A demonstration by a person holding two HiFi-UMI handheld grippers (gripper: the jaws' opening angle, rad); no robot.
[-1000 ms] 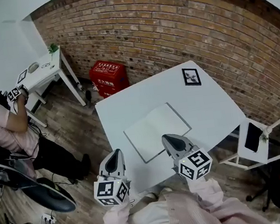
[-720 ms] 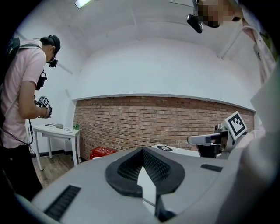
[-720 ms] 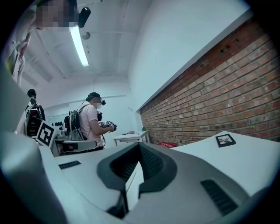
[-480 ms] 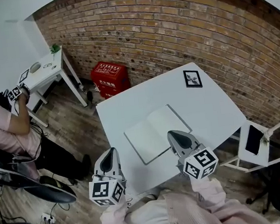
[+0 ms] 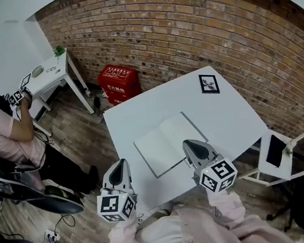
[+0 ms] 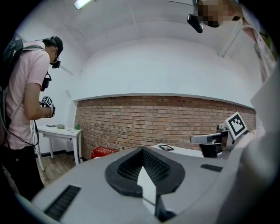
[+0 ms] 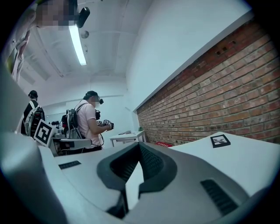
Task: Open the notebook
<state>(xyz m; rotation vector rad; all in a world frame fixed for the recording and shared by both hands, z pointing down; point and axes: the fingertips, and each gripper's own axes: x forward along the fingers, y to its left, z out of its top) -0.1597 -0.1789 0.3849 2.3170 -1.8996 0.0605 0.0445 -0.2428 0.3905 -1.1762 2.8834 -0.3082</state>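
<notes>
Plainly, the notebook [image 5: 169, 142] lies open and flat at the middle of the table [image 5: 228, 114]. The left gripper [image 5: 122, 165] hovers at the table's near edge and the right gripper [image 5: 191, 144] over its near side, beside the notebook. Both have their jaws together, holding nothing.

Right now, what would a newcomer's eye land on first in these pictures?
The red brick wall fills the background, and a red crate sits on the floor against it. On the white table a notebook lies open with blank pages up. By the table's near edge are the left tongs and right tongs, both shut and empty.
</notes>
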